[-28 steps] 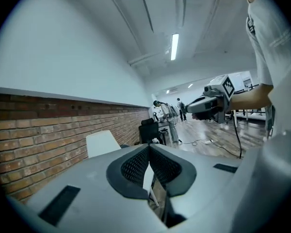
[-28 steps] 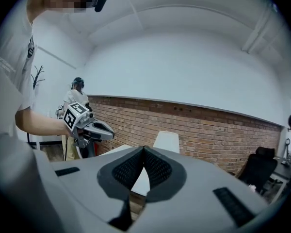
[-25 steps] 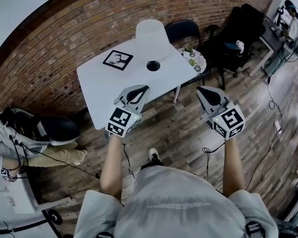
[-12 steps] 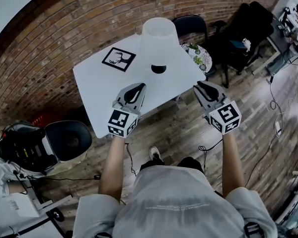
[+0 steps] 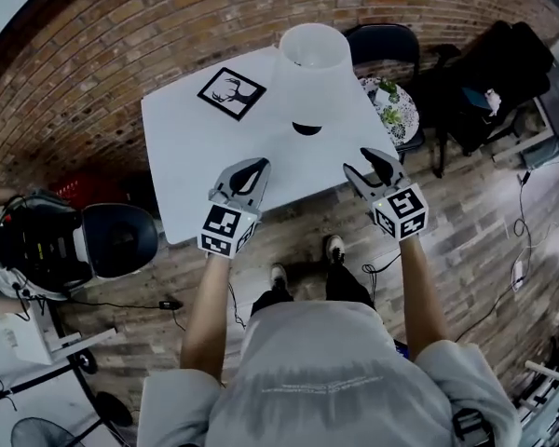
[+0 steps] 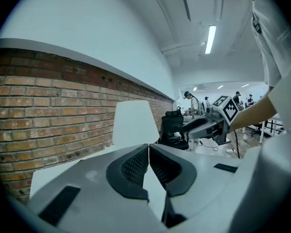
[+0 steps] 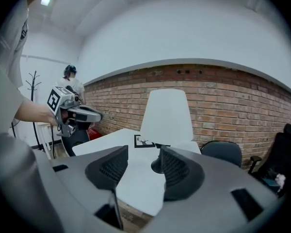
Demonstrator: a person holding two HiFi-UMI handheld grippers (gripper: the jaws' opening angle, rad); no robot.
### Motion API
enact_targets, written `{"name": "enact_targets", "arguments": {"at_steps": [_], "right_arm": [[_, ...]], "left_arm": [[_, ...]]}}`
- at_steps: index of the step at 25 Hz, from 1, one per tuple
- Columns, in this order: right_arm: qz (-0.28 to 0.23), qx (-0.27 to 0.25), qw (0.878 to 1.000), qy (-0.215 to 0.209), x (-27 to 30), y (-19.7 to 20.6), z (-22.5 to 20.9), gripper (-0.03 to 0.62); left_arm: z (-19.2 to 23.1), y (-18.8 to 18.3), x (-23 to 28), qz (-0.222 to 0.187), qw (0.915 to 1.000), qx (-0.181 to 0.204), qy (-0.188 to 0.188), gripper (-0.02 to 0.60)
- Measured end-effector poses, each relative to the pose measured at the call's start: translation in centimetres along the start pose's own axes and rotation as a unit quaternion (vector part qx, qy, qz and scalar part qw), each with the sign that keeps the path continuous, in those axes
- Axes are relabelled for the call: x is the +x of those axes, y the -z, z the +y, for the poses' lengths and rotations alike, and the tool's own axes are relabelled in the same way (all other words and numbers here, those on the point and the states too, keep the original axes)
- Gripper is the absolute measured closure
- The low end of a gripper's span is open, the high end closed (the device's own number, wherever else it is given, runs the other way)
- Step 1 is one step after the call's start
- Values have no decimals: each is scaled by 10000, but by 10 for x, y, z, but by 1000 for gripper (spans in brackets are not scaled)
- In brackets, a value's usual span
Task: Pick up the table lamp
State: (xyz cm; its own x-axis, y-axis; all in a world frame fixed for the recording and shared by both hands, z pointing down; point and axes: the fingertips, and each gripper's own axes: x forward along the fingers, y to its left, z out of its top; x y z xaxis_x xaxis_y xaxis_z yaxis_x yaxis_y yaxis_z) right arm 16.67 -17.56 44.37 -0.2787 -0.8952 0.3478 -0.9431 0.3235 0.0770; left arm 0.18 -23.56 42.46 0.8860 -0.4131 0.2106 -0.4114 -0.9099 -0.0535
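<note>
Upright white cone-shade table lamp (image 5: 309,73) near far edge of white bench (image 5: 196,166). Left gripper (image 5: 257,167) jaws pressed together, right gripper (image 5: 367,158) jaws spread, both empty.

The shade of the table lamp (image 5: 312,68) is smooth matt white, either cloth or frosted plastic; I cannot tell which. The counter (image 5: 191,156) is smooth white with a dull sheen. The left claw (image 5: 264,164) and right claw (image 5: 358,162) are matt grey plastic, and their dark pads (image 7: 109,168) are finely ribbed. The wall (image 5: 84,54) is rough brick. The floor (image 5: 484,231) is worn wood plank.
</note>
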Motion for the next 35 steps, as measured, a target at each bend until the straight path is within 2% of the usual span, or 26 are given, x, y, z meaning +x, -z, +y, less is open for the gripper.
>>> {"name": "enact_targets", "arguments": {"at_steps": [3,7,14,18,23,30,35], "right_arm": [[-19,-8,9997,-237,23,13,-19,353],[-330,-9,9983,-488,62,33,-41,316],[-320,-137,9935,-1086,136,70,-64,278],[-721,-314,9884,-1302,168,73,-67,234],[-637,-726,9821,-1616,203,88,-60,227],[-776,-977,9800,-1554,239,83,-68,238],[-792,-911,9801,-1579,255,87,-73,254]], "left_arm": [[3,5,17,96,9994,-161,-303,566],[12,17,34,228,9971,-279,-673,566],[27,47,63,543,9912,-333,-1164,566],[37,63,69,667,9848,-446,-1544,566],[42,88,65,775,9736,-835,-1978,566],[42,106,62,856,9648,-993,-2280,566],[40,117,60,871,9592,-1174,-2421,566]]}}
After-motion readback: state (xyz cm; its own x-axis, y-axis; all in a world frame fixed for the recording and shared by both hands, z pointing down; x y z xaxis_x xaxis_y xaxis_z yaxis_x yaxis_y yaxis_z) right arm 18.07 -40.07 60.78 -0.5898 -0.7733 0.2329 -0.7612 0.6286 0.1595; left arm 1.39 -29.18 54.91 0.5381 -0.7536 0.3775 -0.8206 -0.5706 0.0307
